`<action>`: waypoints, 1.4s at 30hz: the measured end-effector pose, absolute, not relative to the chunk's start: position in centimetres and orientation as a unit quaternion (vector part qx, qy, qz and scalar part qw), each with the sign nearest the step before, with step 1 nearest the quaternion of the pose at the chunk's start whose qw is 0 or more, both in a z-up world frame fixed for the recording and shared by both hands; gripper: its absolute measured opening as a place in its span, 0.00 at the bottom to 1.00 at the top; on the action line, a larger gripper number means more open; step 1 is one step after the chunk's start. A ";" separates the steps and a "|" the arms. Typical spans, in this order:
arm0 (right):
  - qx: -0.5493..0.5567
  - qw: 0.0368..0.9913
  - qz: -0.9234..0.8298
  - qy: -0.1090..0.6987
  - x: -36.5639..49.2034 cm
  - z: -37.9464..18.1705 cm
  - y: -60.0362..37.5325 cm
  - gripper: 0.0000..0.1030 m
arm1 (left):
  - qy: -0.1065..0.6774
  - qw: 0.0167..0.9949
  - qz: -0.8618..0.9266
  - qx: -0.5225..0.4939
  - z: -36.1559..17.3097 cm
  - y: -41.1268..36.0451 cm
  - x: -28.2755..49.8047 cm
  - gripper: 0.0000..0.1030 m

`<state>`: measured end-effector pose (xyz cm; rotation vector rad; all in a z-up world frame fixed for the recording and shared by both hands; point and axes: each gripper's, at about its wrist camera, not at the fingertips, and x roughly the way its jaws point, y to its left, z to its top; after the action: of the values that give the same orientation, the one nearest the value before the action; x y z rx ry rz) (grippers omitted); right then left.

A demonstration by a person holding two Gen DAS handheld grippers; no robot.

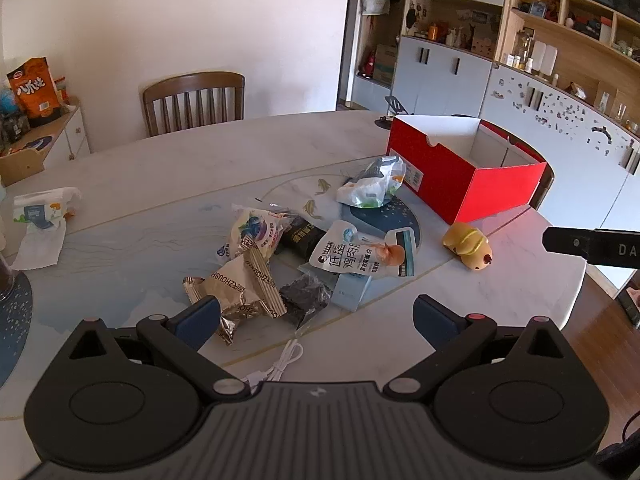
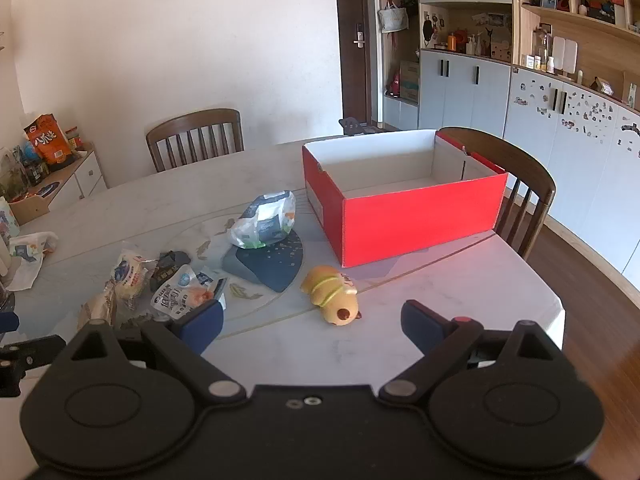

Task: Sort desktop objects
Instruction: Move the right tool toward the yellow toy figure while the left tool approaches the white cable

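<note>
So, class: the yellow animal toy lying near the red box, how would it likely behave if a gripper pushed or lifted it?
The yellow toy looks rounded and glossy, so it may slip between pads or roll when nudged. It seems small and solid, probably stiff and light.

In my left view, my right gripper [image 1: 592,246] shows only as a black tip cut off by the right edge. The black packet [image 1: 298,236] mid-frame lies half buried under the chicken pouch [image 1: 344,254], and my body hides the end of the white cable [image 1: 280,364]. In my right view, my left finger [image 2: 200,324] covers the snack pile's [image 2: 132,280] near edge.
</note>
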<state>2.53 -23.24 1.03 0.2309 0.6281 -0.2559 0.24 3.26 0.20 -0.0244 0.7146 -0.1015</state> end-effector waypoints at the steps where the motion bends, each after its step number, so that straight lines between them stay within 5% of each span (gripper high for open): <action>1: 0.114 0.937 -0.126 0.307 2.6 1.0 -23.2 0.93 | 0.350 0.935 -0.051 -0.011 0.2 3.4 0.3 1.00; 28: 0.091 0.940 -0.140 0.298 8.1 -3.6 -26.1 0.93 | 0.367 0.927 -0.072 0.029 -5.8 4.1 1.5 1.00; 42: 0.073 0.918 -0.120 0.370 12.8 -8.6 -29.4 0.81 | 0.389 0.921 -0.030 0.019 -10.0 3.9 4.0 0.92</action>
<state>12.84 -29.44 -8.64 0.1497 0.7607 -0.2472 3.99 3.92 -10.01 0.0385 0.7991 -0.0606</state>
